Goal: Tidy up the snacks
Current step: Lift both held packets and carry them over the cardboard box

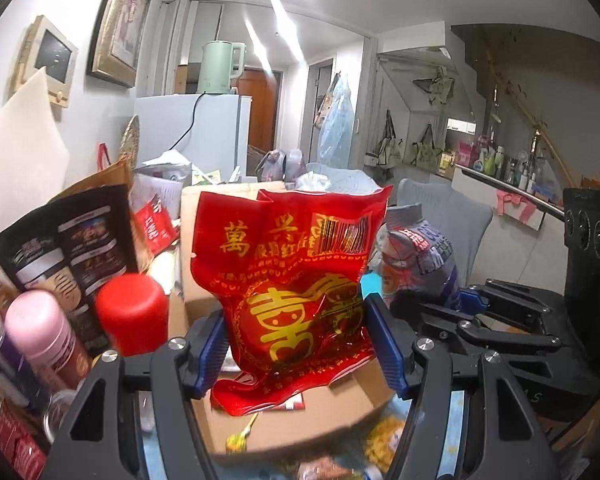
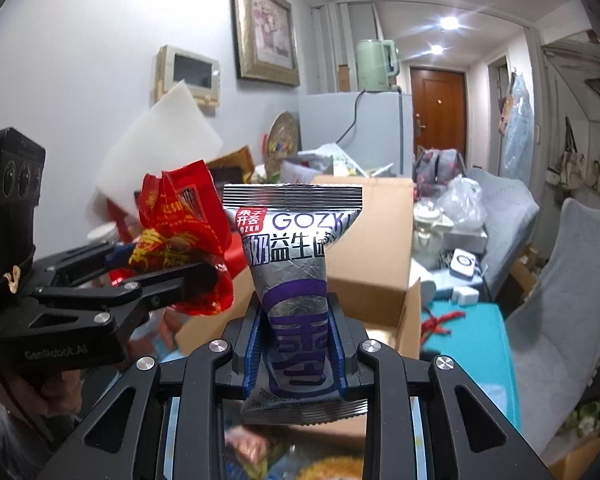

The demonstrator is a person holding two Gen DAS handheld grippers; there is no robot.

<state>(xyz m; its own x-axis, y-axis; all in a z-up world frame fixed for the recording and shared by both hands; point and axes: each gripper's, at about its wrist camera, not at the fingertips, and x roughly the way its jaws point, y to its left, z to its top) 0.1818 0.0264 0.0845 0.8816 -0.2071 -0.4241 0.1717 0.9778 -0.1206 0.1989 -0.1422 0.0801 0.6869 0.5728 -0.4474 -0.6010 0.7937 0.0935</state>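
My left gripper [image 1: 296,344] is shut on a red snack bag [image 1: 292,272] with gold characters, held upright above an open cardboard box [image 1: 300,420]. In the right wrist view the same red snack bag [image 2: 180,240] shows at the left, pinched in the left gripper [image 2: 196,276]. My right gripper [image 2: 296,348] is shut on a silver and purple snack packet [image 2: 292,264], upright in front of the cardboard box [image 2: 384,240]. That silver packet [image 1: 416,260] and the right gripper [image 1: 472,300] appear to the right in the left wrist view.
A red cap [image 1: 132,308], a pink bottle [image 1: 44,332] and a dark coffee bag [image 1: 68,248] crowd the left. Loose snacks [image 2: 328,464] lie below the grippers. A fridge [image 2: 360,128] with a green kettle [image 2: 376,64] stands behind; grey chairs [image 2: 580,280] sit right.
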